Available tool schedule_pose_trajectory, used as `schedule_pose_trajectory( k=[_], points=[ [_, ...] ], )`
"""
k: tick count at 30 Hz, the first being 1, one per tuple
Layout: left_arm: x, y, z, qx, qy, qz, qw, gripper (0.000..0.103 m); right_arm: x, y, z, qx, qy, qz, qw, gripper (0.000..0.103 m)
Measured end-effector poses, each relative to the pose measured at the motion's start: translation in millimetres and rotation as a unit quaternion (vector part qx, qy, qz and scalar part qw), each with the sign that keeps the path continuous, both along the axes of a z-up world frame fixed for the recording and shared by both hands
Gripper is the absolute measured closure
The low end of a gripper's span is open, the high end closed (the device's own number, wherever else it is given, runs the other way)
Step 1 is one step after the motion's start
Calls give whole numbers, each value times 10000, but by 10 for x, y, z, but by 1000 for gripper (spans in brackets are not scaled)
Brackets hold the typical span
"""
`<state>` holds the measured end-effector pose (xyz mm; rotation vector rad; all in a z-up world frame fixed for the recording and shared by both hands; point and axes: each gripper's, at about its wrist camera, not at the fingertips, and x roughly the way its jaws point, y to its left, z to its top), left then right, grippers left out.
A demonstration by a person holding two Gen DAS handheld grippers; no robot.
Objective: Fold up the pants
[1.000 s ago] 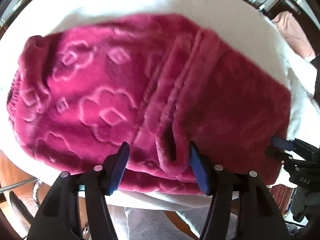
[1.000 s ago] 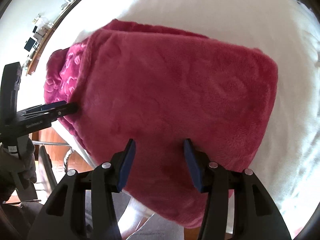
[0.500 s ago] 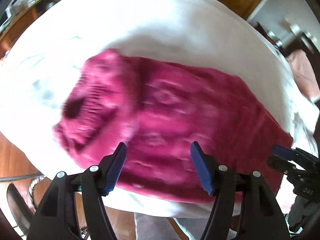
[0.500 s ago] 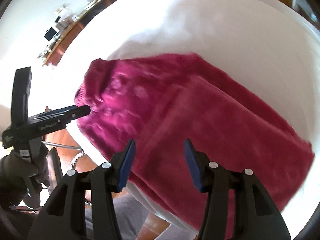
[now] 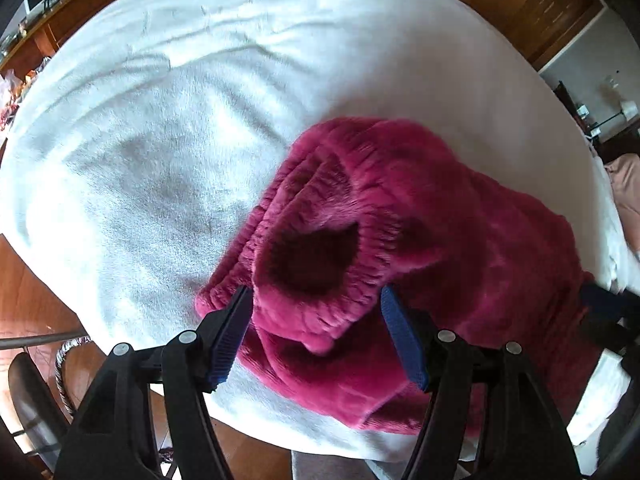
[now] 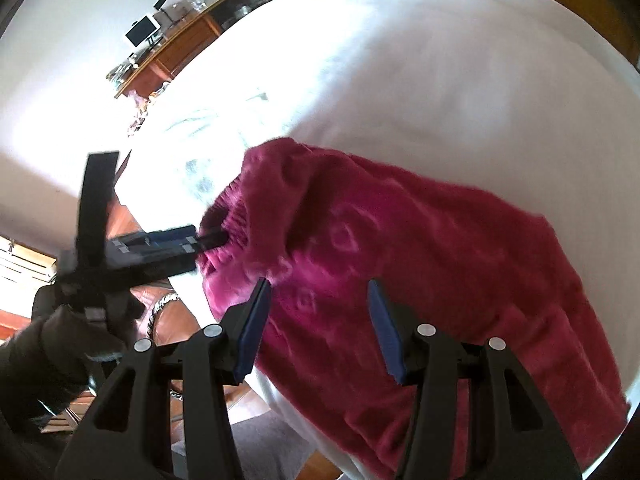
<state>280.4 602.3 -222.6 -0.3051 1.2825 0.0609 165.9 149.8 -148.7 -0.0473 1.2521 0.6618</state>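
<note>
Pants [image 5: 460,240]: plush magenta fleece with an embossed pattern, folded into a thick bundle; that is what I am folding.
Left jaws: the left gripper [image 5: 316,332] stands open, blue pads to either side of the ribbed waistband [image 5: 352,300] and, as far as I can see, not pressing it; nothing is gripped.
Right jaws: the right gripper [image 6: 316,320] is open too, hovering over the middle of the bundle with fleece showing between the pads but no pinch on it.
Where it lies to my jaws: the waistband end, its opening gaping dark, sits right under my left jaws; the folded body runs away toward my right jaws.
Where it lies on the worktop: on the white blanket [image 5: 160,160] covering the worktop, close to the near edge and toward its right end, with much bare blanket beyond and to the left.
Handling, my guess: soft, floppy and light, yet bulky; the pile looks grippy rather than slippery; nothing fragile. Thick layers may spring open once released.
Where to take hold: the elastic waistband rim or a folded edge, pinching all layers together; a bite on the top layer alone would probably peel the fold apart.
Beyond: a wooden sideboard [image 6: 180,48] with clutter stands past the far edge.
</note>
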Motion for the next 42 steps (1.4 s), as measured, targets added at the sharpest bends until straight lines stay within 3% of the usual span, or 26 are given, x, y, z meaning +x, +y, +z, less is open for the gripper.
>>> schedule_pose_trajectory(
  k=[8, 9, 10, 11, 14, 19, 23, 24, 26, 31, 37, 42],
  points=[
    [35, 12, -287, -340, 169, -215, 9990, 38, 377, 491, -54, -17, 59, 253, 9997, 51],
    [38, 35, -294, -358, 161, -231, 9990, 44, 428, 556, -65, -57, 42, 285, 9996, 51],
    [55, 49, -322, -412, 171, -210, 9988, 62, 474, 612, -71, -80, 30, 307, 9995, 51],
    [54, 97, -321, -499, 183, -156, 9985, 73, 515, 647, -74, -84, 32, 312, 9995, 51],
    [-10, 405, -266, -779, 45, 283, 9965, 79, 579, 732, -106, -75, 50, 332, 9994, 51],
    [-142, 905, -290, -1089, 31, 872, 9902, 79, 664, 918, -230, -167, 182, 477, 9986, 51],
    [-145, 917, -325, -1017, 96, 775, 9917, 72, 741, 1140, -382, -269, 271, 729, 9966, 51],
    [-140, 929, -348, -1058, 126, 825, 9909, 66, 758, 1206, -431, -332, 272, 794, 9959, 51],
    [-115, 908, -376, -1065, 162, 988, 9893, 36, 807, 1348, -561, -530, 268, 928, 9939, 51],
    [-223, 989, -430, -1253, 134, 1165, 9852, 30, 923, 1476, -758, -815, 344, 987, 9912, 52],
    [-191, 865, -625, -1508, 223, 960, 9836, 28, 933, 1415, -744, -773, 352, 979, 9916, 51],
    [-150, 861, -766, -1643, 305, 1087, 9799, 27, 929, 1343, -679, -739, 333, 914, 9925, 51]
  ],
)
